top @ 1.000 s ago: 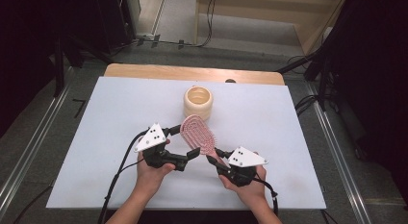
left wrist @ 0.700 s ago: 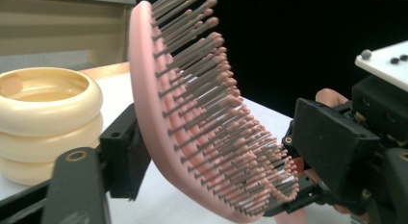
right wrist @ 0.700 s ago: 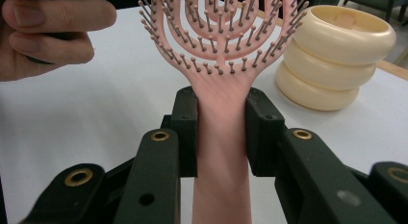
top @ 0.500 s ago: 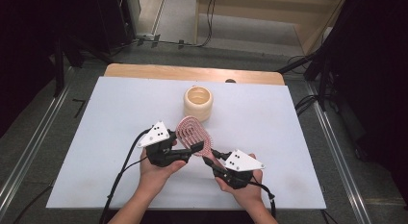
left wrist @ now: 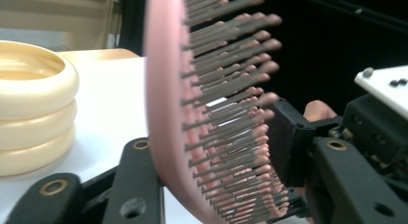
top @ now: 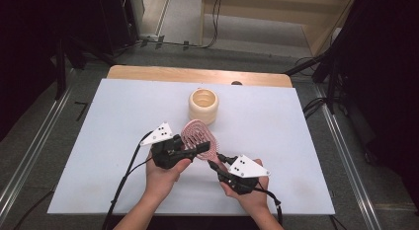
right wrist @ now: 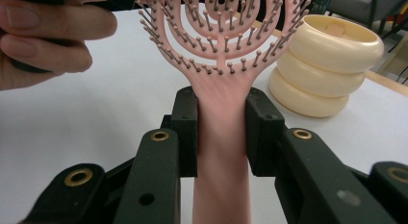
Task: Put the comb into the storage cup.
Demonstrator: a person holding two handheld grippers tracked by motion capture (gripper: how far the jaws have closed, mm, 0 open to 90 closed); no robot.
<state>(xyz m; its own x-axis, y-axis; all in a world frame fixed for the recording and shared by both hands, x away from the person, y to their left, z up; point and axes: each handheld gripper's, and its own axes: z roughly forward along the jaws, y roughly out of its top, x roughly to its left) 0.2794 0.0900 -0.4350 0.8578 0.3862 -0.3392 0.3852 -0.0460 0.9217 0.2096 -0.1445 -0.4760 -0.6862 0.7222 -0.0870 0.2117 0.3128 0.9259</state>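
A pink hairbrush (top: 199, 137) with an open, looped head is held just above the white table, between both grippers. My right gripper (right wrist: 221, 132) is shut on its handle (right wrist: 221, 176), just below the head, and sits near the front edge (top: 213, 164). My left gripper (top: 196, 150) reaches in from the left. In the left gripper view its jaws close across the head of the hairbrush (left wrist: 163, 89): the pink back lies against one jaw and the bristle tips (left wrist: 269, 96) meet the other pad.
A cream ribbed cup (top: 203, 105) stands upright on the white table top (top: 296, 141), just beyond the brush head; it is close beside it in both gripper views (left wrist: 29, 108) (right wrist: 327, 65). A wooden strip (top: 148, 73) runs along the far edge.
The right gripper has drifted slightly toward the near edge and left, carrying the handle. The left gripper has barely shifted. Both still hold the brush.
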